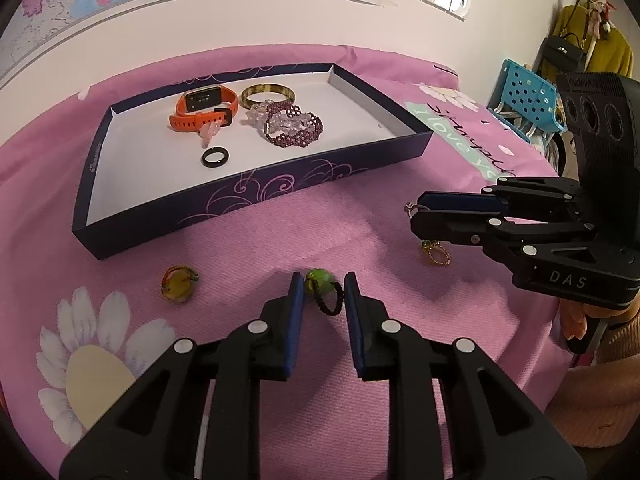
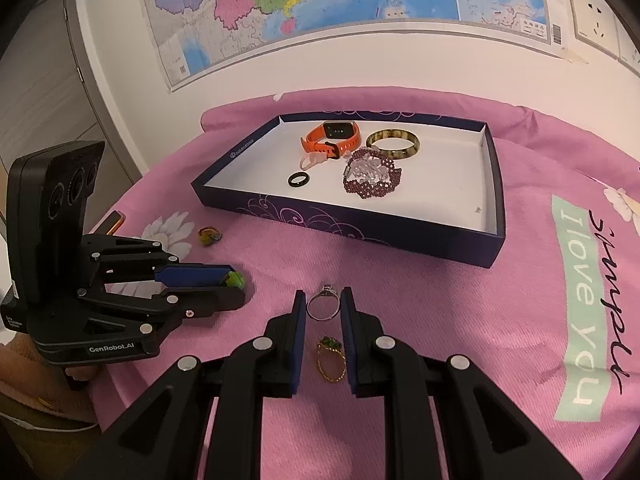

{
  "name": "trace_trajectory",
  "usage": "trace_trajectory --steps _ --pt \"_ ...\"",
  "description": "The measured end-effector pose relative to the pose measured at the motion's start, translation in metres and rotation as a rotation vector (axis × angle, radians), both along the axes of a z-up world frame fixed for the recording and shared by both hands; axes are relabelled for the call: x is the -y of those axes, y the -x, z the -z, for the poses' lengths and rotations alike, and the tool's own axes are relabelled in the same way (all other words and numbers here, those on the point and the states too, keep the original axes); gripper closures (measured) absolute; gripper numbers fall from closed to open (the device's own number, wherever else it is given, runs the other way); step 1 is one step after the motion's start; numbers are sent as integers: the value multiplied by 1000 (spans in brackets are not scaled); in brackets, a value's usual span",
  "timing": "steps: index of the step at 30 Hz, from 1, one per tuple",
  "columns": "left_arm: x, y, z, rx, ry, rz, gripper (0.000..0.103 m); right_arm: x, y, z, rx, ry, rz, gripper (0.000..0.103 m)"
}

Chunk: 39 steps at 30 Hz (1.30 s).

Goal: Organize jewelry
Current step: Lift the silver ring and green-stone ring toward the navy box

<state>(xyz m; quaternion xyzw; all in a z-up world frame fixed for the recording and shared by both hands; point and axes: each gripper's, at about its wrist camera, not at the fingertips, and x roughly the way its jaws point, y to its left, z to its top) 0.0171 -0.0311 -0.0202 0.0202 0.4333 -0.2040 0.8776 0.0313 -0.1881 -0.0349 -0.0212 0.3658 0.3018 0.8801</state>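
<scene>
A ring with a green bead and a dark beaded band (image 1: pixel 325 289) lies on the pink cloth between my left gripper's (image 1: pixel 324 280) blue pads, which touch it on both sides. My right gripper (image 2: pixel 323 298) is shut on a thin silver ring (image 2: pixel 323 305), held upright just above the cloth; the left wrist view shows this gripper (image 1: pixel 416 212) at the right. A gold ring with a green stone (image 2: pixel 331 360) lies under the right fingers. A yellow-green ring (image 1: pixel 179 283) lies to the left. The purple tray (image 1: pixel 256 196) beyond holds an orange watch (image 1: pixel 204 108), an amber bangle (image 1: pixel 267 94), a garnet bracelet (image 1: pixel 294 126) and a black ring (image 1: pixel 216 157).
The pink cloth (image 2: pixel 440 320) with flower prints and lettering covers the round table. A blue perforated basket (image 1: pixel 524 96) and hanging bags stand off the table's right side. An orange-edged flat object (image 2: pixel 114 222) lies at the table's left edge. A map hangs on the wall behind.
</scene>
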Motion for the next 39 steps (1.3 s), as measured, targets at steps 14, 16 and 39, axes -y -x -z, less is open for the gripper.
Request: trace_trajectory --steps 14,16,39 --pt "-3 0 -23 67 -9 -21 82 -6 -4 -8 18 -32 -8 87" --pt "-3 -1 -26 76 -17 -26 82 -6 -5 -8 17 -37 -7 87" --pt "-5 -7 -38 122 -27 -39 82 -9 -16 -19 39 -39 -10 87"
